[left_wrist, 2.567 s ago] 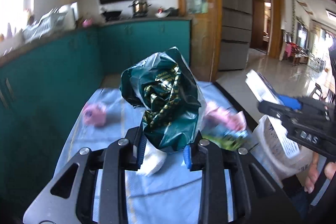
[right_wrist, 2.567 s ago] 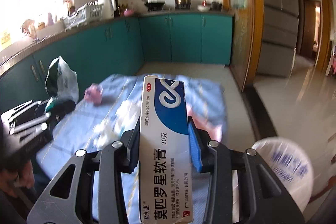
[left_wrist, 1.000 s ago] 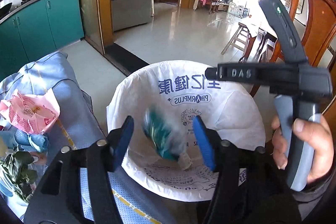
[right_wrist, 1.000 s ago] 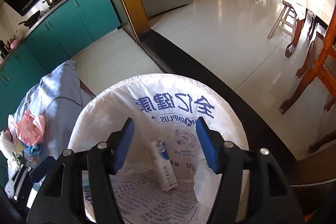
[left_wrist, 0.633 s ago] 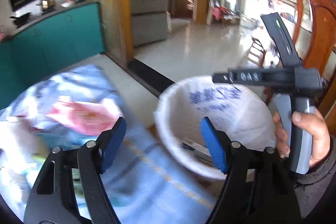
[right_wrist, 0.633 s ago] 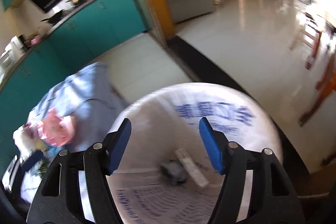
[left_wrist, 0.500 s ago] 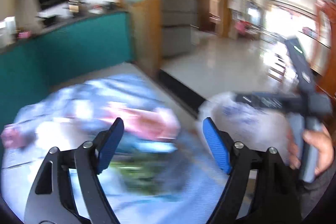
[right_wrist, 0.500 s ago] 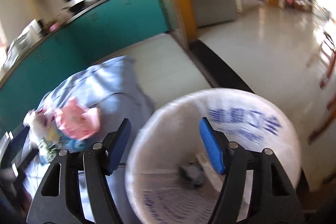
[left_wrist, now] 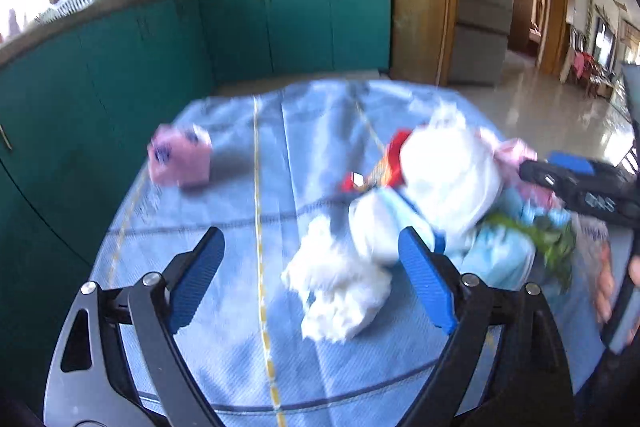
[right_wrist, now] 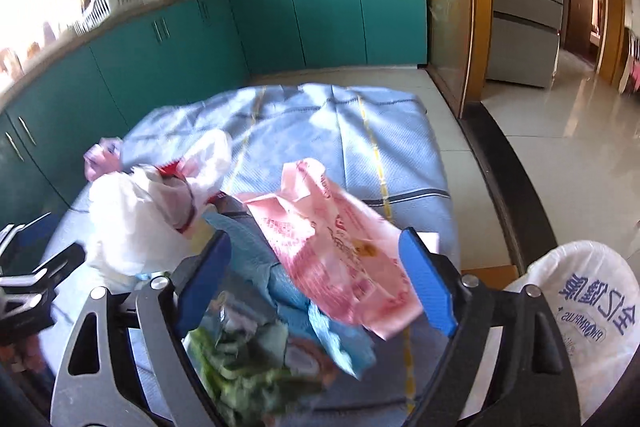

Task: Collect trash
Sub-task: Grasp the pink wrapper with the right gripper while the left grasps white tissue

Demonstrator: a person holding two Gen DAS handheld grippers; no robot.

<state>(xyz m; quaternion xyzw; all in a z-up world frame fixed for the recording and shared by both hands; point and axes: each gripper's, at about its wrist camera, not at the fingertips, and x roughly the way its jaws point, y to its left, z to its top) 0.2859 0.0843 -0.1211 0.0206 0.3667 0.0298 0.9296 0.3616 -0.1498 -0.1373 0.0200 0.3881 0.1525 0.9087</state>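
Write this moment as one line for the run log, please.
left claw: open, over crumpled tissue | right claw: open, over pink bag | trash bin: right of table

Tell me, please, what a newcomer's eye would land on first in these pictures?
Probably the heap of litter on the blue cloth: a pink plastic bag between the open right gripper fingers, and crumpled white tissue ahead of the open left gripper. The white-lined bin waits at right.
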